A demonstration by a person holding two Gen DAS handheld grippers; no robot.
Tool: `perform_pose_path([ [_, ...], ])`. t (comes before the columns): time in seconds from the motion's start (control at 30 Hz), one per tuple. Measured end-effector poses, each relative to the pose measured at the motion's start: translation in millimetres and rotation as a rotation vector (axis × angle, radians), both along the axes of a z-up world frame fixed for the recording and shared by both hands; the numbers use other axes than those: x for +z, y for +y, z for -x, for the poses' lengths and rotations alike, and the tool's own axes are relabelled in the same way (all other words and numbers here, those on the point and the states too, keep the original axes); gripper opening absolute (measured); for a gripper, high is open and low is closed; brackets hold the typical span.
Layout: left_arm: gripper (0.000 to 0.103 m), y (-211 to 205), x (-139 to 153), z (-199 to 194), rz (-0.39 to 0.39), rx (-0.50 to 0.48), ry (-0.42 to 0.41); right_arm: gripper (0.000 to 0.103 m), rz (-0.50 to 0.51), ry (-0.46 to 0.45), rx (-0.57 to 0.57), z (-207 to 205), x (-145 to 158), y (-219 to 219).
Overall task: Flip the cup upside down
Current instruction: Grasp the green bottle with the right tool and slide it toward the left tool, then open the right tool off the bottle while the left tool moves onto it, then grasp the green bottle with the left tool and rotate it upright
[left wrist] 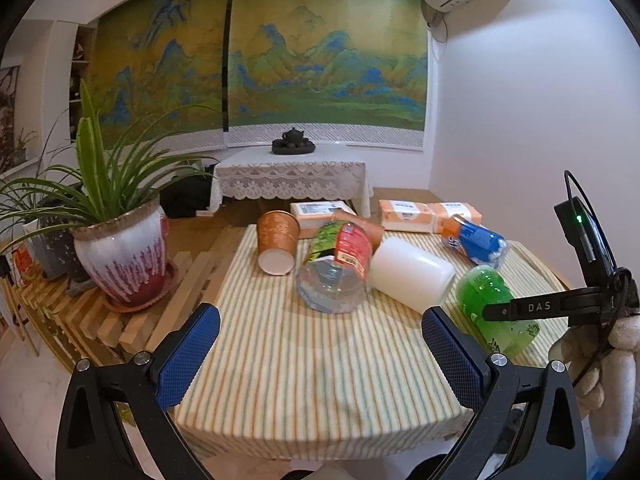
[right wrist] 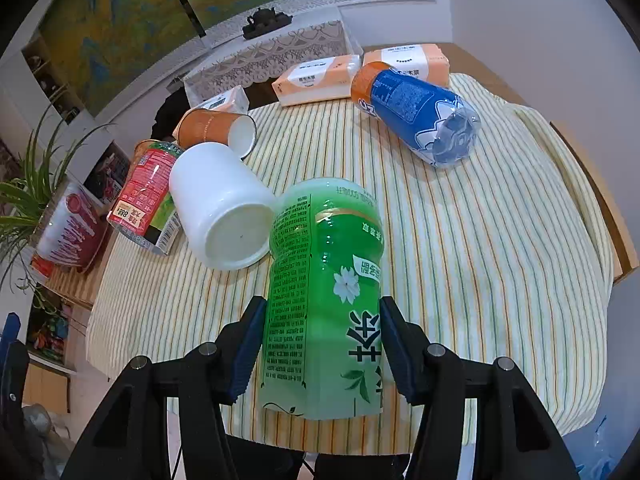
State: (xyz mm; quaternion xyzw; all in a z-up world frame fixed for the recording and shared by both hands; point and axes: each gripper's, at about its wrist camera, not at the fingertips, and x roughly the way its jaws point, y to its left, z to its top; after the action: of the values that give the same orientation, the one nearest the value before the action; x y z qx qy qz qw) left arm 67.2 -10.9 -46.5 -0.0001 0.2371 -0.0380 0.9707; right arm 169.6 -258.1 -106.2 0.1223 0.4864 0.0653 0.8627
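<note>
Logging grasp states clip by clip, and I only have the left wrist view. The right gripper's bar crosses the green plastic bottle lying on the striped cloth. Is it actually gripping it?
Observer: It looks so. In the right wrist view the right gripper has a blue pad against each side of the green plastic bottle.
Operator: Does the white plastic container beside it touch the bottle?
Observer: The white plastic container lies on its side, closed base toward the right camera. The base rim sits right against the bottle's upper part, so contact looks likely.
</note>
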Motion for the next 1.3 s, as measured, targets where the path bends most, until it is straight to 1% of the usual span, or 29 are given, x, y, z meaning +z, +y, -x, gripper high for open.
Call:
perform_pose_path([
  [0.17, 0.102, -6, -1, -4, 0.031, -0.039, 0.032, 0.054, 0.027, -0.034, 0.014, 4, 2, 3],
  [0.33, 0.102, -18, -2, -12, 0.027, -0.061, 0.056, 0.058, 0.048, -0.096, 0.022, 17, 13, 3],
  [0.5, 0.102, -37, -2, -23, 0.020, -0.079, 0.070, 0.060, 0.066, -0.174, 0.015, 38, 29, -3],
  [0.63, 0.102, -58, -2, -36, 0.035, -0.107, 0.112, 0.060, 0.076, -0.218, -0.008, 59, 36, -16],
  [0.7, 0.102, -69, -4, -46, 0.054, -0.126, 0.151, 0.060, 0.085, -0.235, -0.025, 70, 39, -24],
  [0.77, 0.102, -80, -8, -61, 0.092, -0.153, 0.209, 0.060, 0.104, -0.252, -0.048, 82, 41, -32],
  [0.9, 0.102, -102, -19, -90, 0.183, -0.182, 0.336, 0.060, 0.116, -0.270, -0.093, 99, 41, -48],
  [0.97, 0.102, -112, -27, -106, 0.230, -0.170, 0.407, 0.060, 0.115, -0.275, -0.112, 106, 41, -56],
  [1.13, 0.101, -133, -42, -129, 0.295, -0.144, 0.492, 0.060, 0.114, -0.284, -0.140, 117, 41, -71],
  [1.3, 0.100, -150, -47, -137, 0.307, -0.144, 0.538, 0.060, 0.127, -0.295, -0.163, 125, 41, -80],
])
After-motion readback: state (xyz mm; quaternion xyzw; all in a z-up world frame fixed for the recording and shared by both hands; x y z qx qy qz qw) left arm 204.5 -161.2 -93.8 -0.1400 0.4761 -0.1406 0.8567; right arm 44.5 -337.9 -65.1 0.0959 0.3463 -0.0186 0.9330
